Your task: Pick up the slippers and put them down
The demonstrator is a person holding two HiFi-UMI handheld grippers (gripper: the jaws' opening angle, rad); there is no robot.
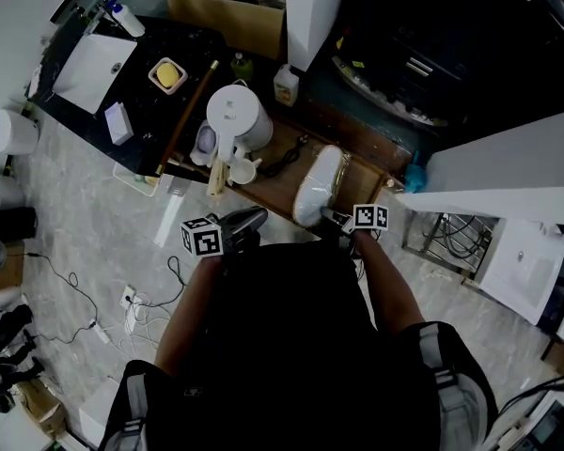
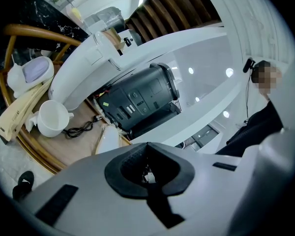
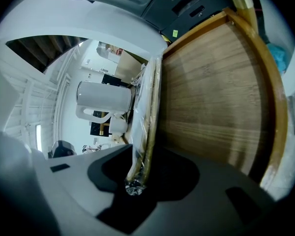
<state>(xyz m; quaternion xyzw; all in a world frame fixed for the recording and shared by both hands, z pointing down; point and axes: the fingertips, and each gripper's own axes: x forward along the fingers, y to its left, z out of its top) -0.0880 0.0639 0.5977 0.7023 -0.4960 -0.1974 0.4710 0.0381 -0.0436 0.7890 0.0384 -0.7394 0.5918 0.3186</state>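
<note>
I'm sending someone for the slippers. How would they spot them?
Find the wooden tray beside the dark counter. On its right end, apart from the white kettle and cups, lies a long pale packet: the slippers, the only thing wrapped in clear plastic.

The pale slippers wrapped in clear plastic film (image 3: pixel 143 122) look glossy and crinkled; the round wooden counter with a raised rim (image 3: pixel 211 97) shows smooth, satin grain; the white plastic kettle (image 1: pixel 237 116) is smooth and shiny; the grey marbled stone floor (image 1: pixel 94 224) looks polished.
</note>
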